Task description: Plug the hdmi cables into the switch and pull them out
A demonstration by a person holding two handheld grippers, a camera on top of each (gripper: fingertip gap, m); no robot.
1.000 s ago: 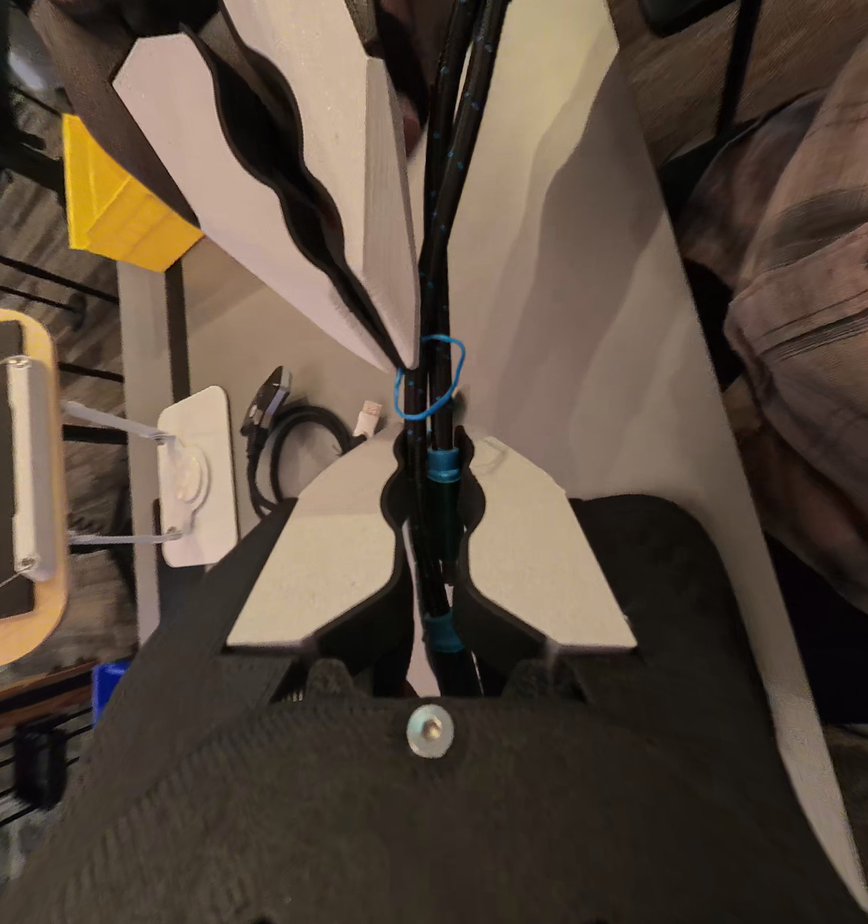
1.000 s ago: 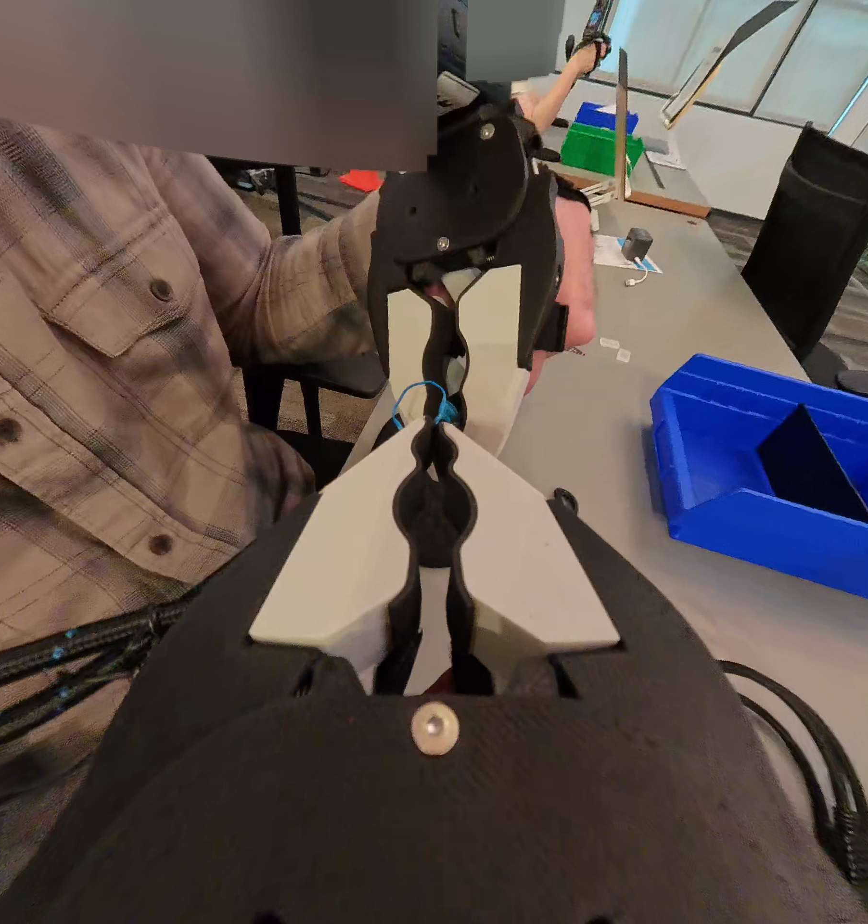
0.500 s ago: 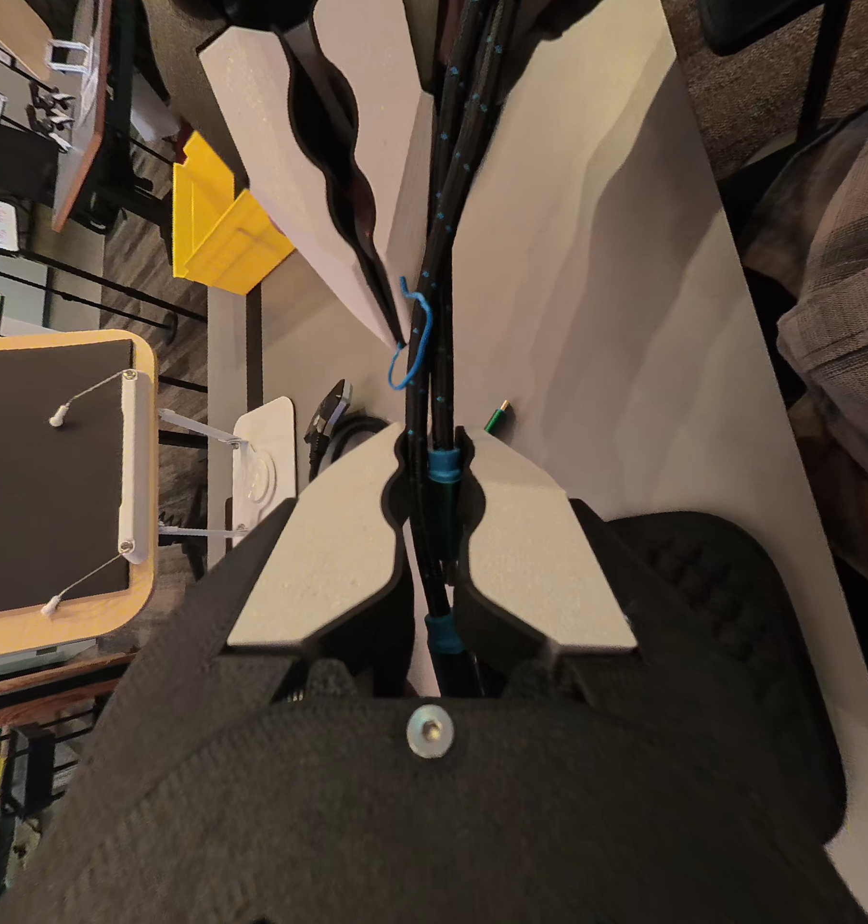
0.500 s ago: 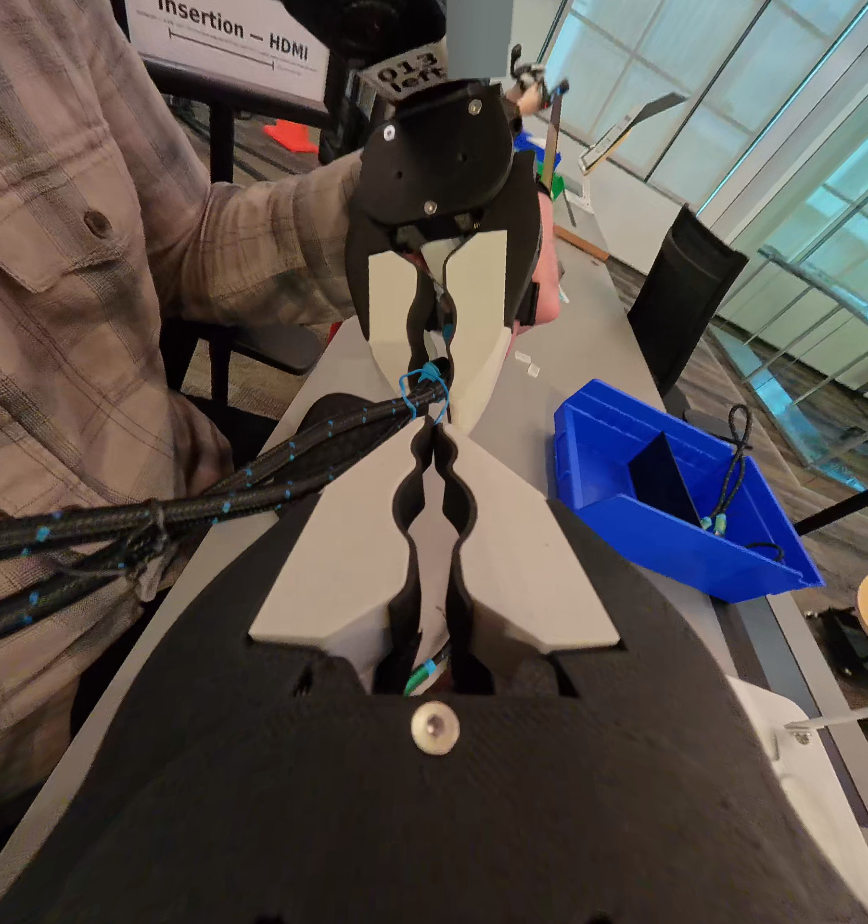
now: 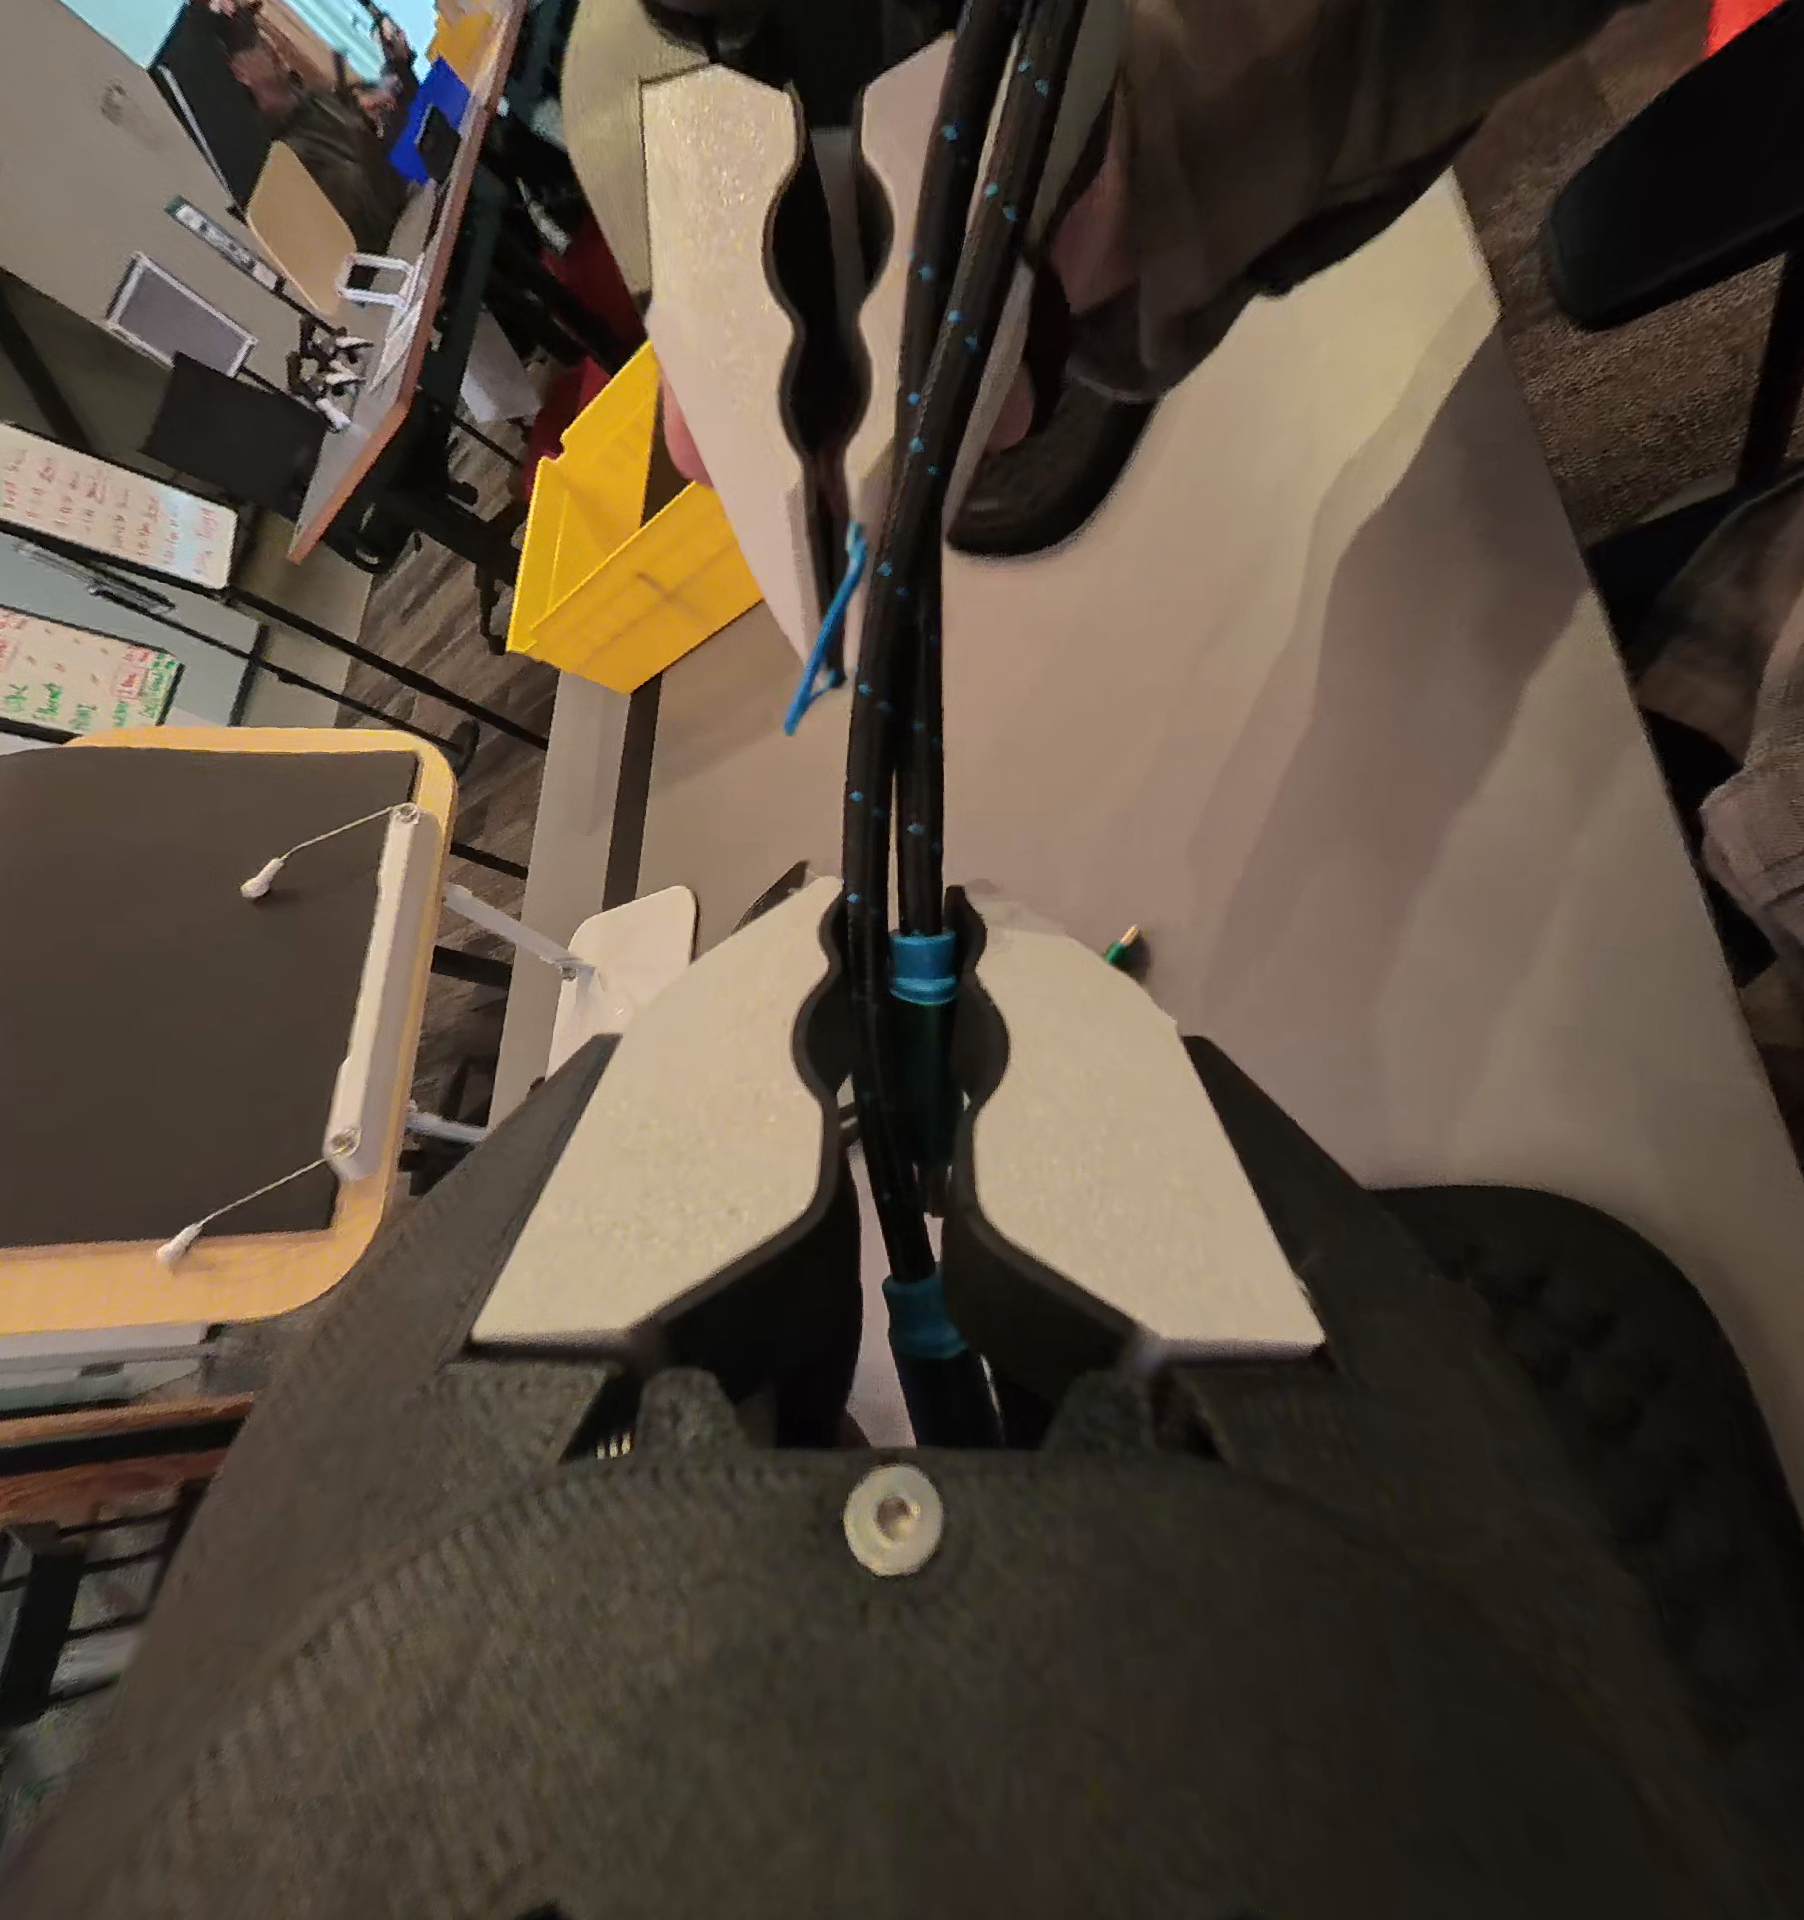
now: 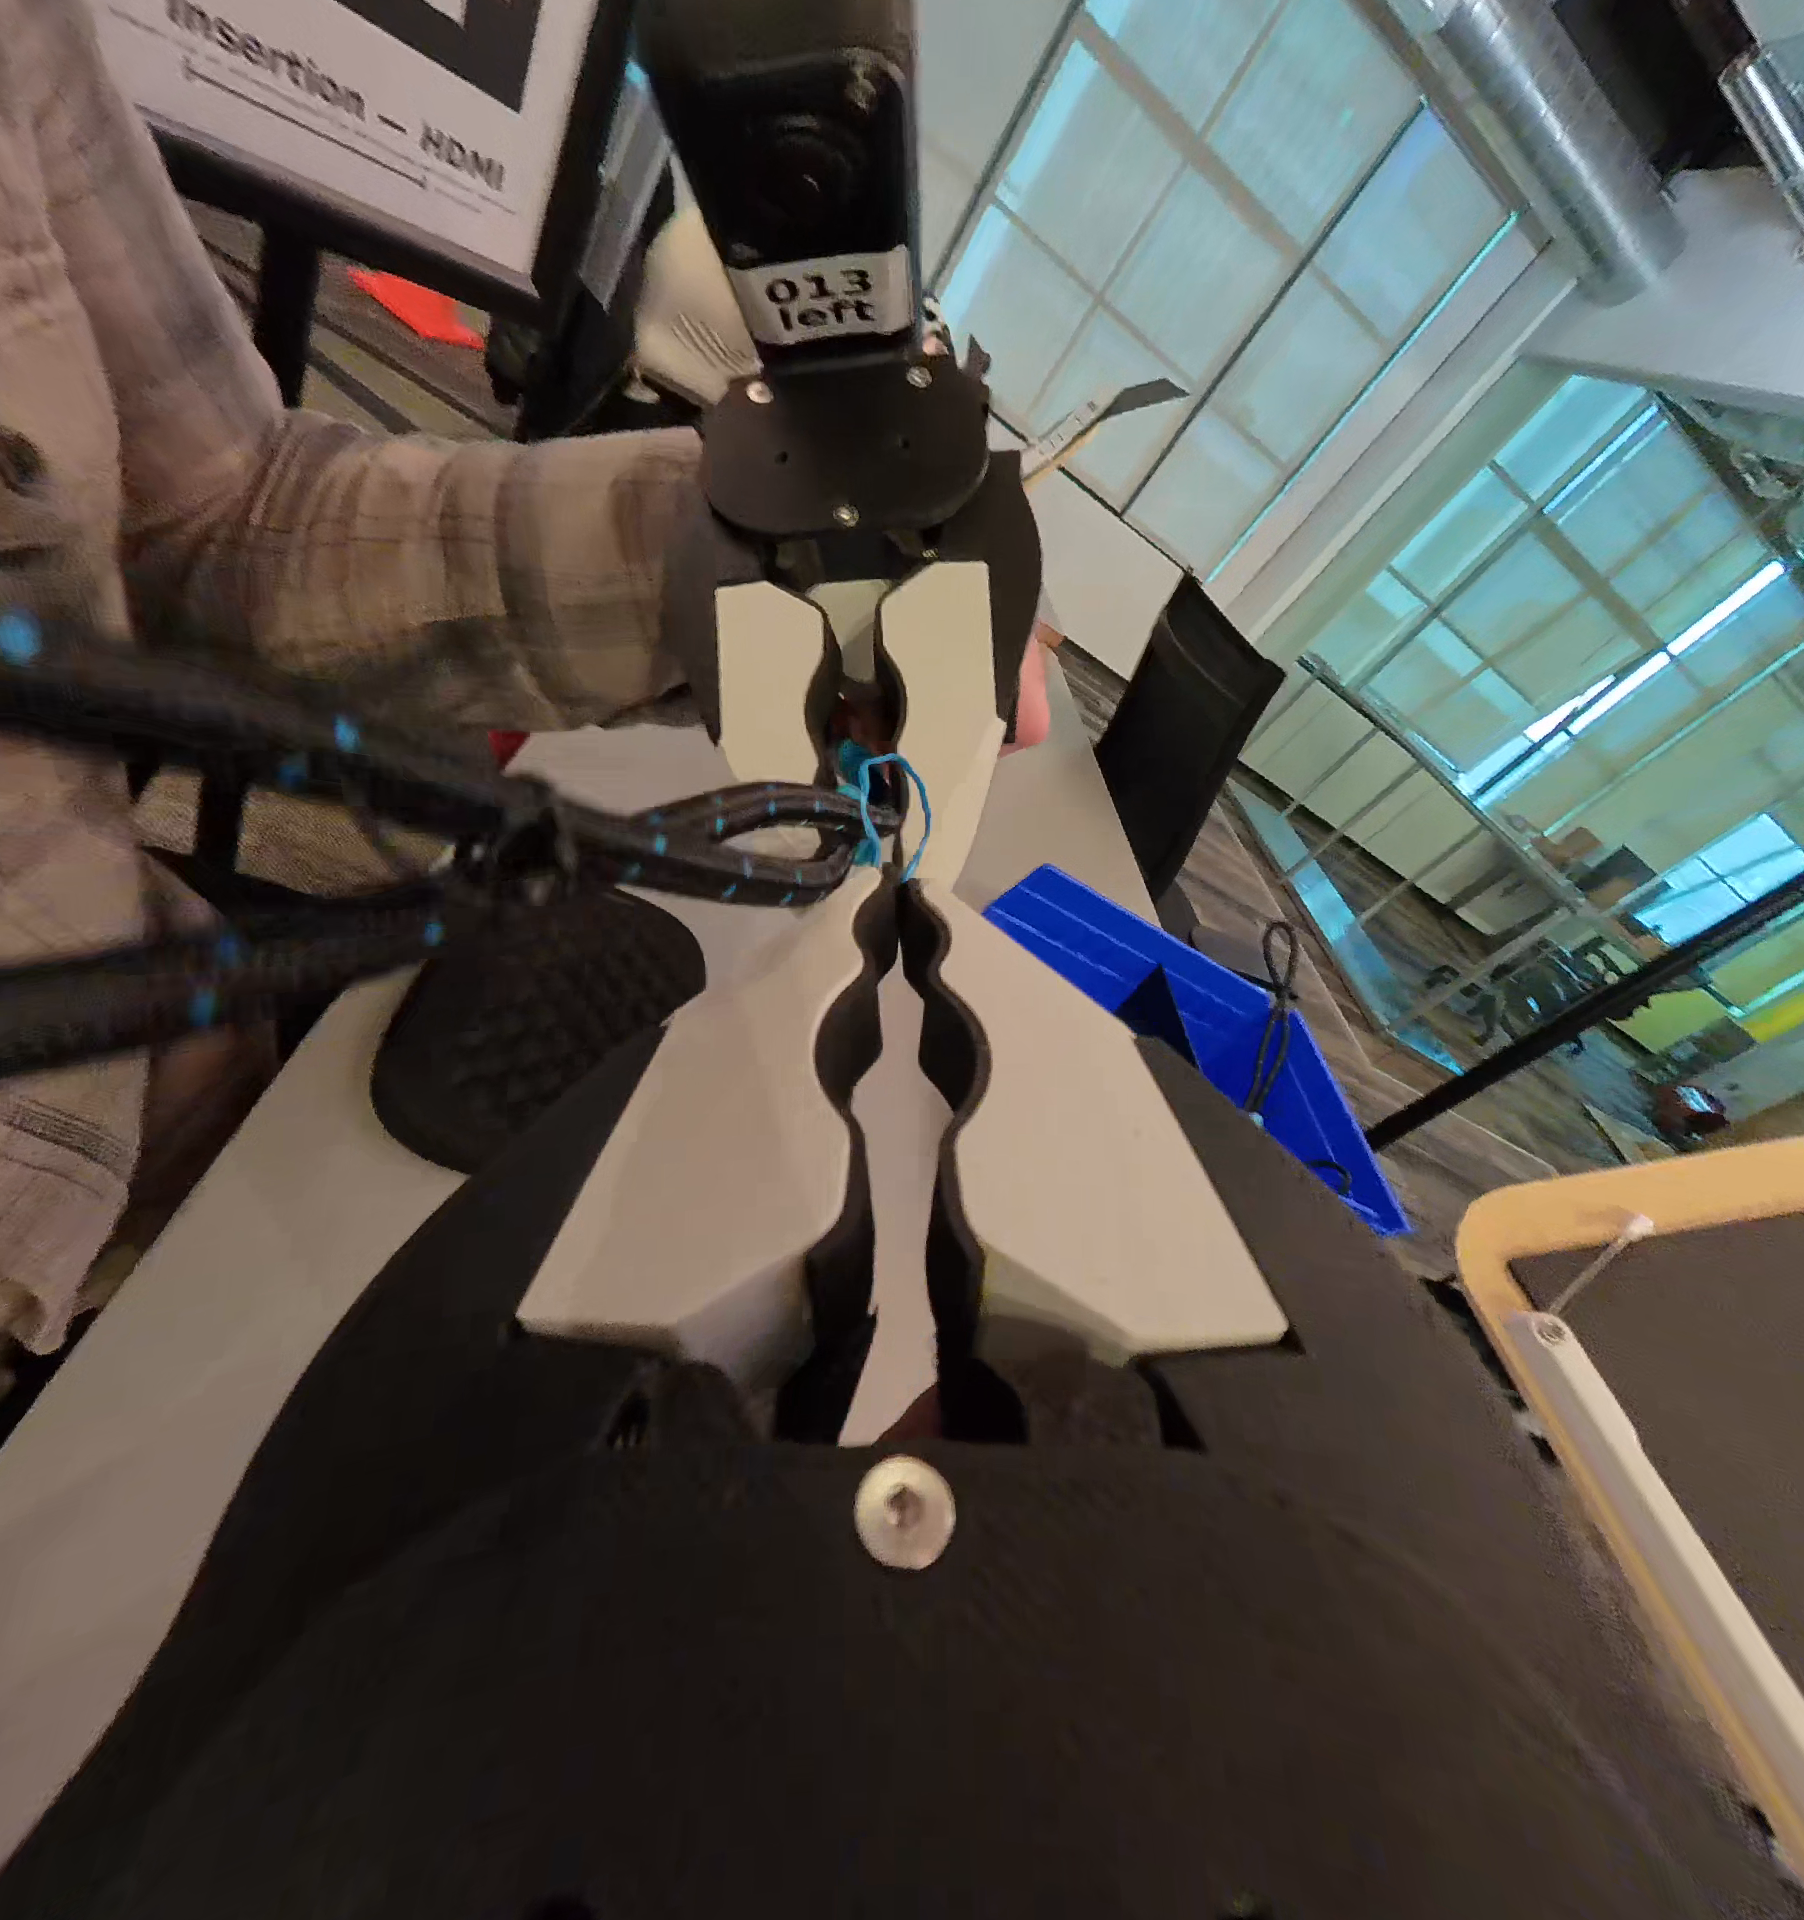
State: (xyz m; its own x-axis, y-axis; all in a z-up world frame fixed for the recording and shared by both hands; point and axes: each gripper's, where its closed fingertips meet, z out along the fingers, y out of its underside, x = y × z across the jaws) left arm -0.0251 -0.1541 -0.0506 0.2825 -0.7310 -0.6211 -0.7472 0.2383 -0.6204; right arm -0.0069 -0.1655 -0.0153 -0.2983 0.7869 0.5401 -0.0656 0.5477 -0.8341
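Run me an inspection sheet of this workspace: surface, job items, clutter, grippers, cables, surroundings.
Surface: grey table, with a black textured pad lying on it.
Job's things: HDMI cable bundle, black braid with blue flecks, held above the table; switch: nothing seen.
Clutter: small green-tipped piece on the table; blue bin; yellow bin; white stand.
Grippers: left gripper has its jaws shut on the bundle; right gripper has its jaws shut on the blue tie.
Cables: besides the bundle, a thin black cord hangs over the blue bin.
Surroundings: tan-rimmed black board, windows, a person's plaid sleeve.
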